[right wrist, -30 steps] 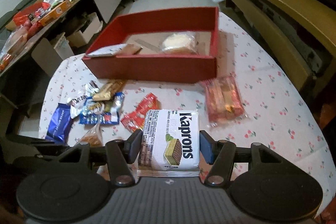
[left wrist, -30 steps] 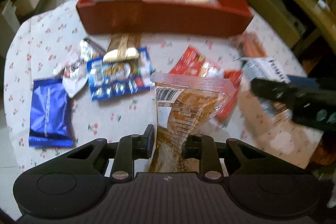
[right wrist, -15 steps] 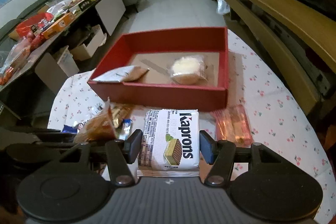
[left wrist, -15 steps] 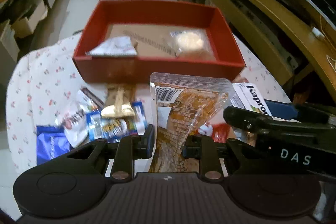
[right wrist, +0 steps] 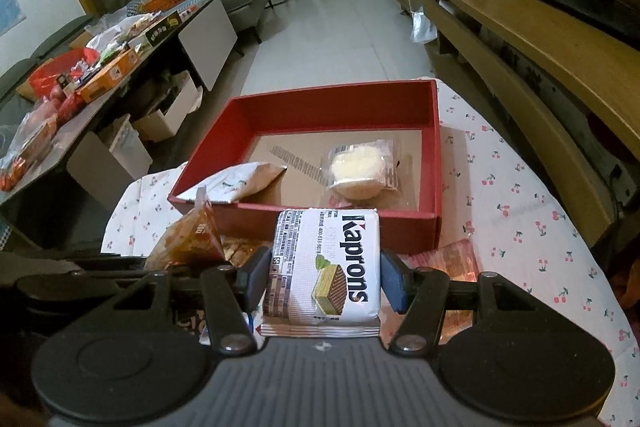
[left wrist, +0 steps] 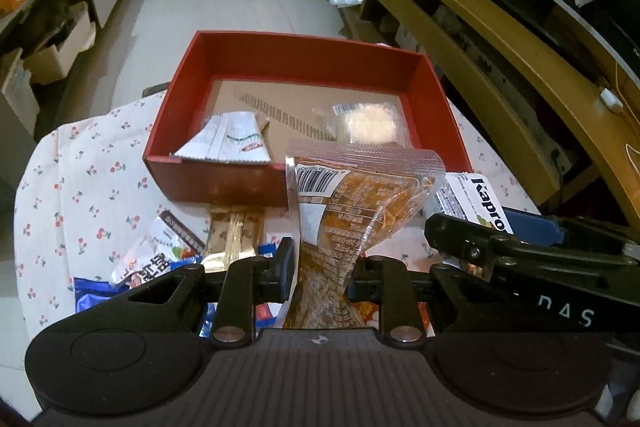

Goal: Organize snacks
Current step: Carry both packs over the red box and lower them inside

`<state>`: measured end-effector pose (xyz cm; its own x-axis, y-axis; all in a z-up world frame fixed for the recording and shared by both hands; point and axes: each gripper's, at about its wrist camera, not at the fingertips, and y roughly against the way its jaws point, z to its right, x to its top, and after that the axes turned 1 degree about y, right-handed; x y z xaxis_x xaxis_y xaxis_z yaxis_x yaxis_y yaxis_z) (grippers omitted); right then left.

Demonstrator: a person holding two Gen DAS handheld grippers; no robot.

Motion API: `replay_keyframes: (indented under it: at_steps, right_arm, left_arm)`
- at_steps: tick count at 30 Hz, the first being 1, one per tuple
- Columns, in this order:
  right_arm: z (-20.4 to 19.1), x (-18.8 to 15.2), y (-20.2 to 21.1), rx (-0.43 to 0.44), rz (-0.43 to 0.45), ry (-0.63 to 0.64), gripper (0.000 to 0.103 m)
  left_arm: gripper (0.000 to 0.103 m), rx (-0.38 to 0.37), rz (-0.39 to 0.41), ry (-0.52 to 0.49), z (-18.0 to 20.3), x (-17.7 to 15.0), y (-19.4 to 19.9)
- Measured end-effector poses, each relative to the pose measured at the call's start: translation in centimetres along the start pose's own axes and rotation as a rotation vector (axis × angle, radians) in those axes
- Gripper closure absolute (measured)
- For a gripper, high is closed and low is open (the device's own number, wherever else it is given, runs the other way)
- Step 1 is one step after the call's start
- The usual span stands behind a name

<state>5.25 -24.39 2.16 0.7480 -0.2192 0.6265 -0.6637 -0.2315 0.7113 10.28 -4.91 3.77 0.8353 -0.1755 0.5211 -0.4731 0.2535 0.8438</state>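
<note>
A red box [right wrist: 436, 163] with a brown cardboard floor sits on a white cloth [right wrist: 520, 211] dotted with red cherries; the near wafer pack [right wrist: 332, 267] is white with black lettering, the pouch [left wrist: 352, 211] to its left clear over orange-brown

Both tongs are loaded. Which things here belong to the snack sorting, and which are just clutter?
Job:
- red box
- Kaprons wafer pack, in right tongs
- clear brown snack pouch, in left tongs
- loose snacks on the tablecloth

Clutter:
- side table
- wooden bench
</note>
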Motion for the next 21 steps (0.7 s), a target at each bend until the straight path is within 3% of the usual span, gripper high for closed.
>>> replay_keyframes:
  at_steps: [21]
  right_arm:
    - [0.2,4.1,-1.9,0.025,0.039,-0.043,0.039]
  left_arm:
    - [0.075,0.013,0.066,0.038,-1.0,4.2,-0.5]
